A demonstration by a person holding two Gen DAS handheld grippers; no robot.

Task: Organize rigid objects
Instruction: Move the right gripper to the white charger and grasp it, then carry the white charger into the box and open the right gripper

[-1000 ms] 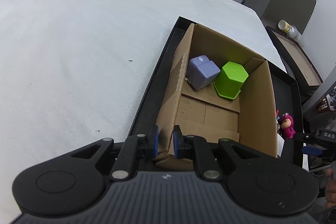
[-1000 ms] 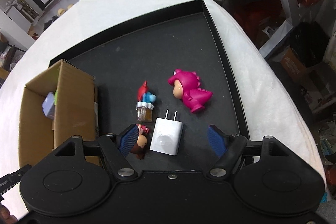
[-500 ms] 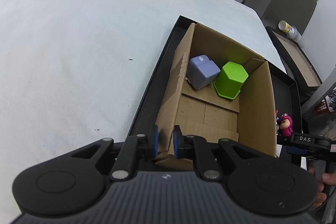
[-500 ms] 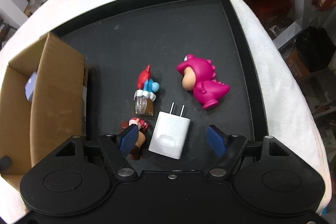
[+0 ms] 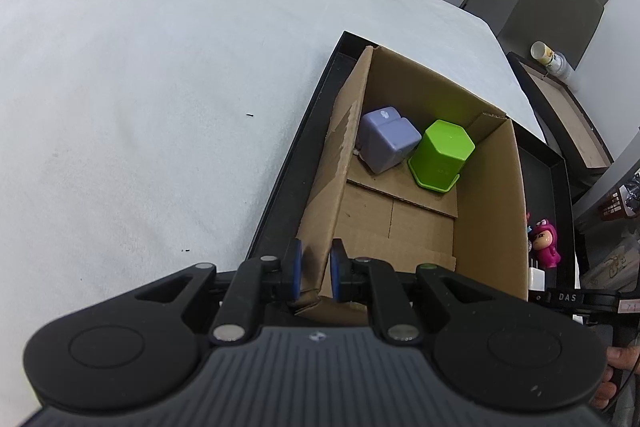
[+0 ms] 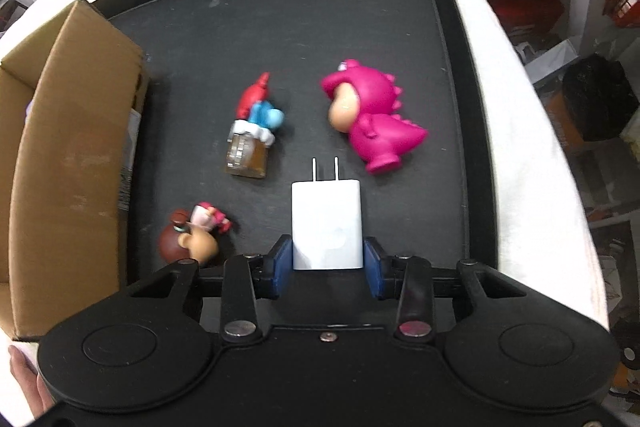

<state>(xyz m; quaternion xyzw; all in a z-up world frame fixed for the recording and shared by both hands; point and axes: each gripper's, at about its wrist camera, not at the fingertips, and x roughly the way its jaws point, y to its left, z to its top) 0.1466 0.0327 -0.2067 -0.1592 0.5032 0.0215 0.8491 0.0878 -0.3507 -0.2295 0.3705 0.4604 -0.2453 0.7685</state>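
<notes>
The right gripper (image 6: 327,263) is gripping the white charger (image 6: 326,225) at lower centre, on the black tray (image 6: 446,75). The left gripper (image 5: 313,269) is pinching the cardboard box (image 5: 490,211) wall. Best to lift straight, clearing the pink dinosaur (image 6: 374,117) upper right.

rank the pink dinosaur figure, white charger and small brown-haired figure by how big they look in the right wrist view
1. pink dinosaur figure
2. white charger, close behind; it lies nearer the camera, so this order is unsure
3. small brown-haired figure
</notes>
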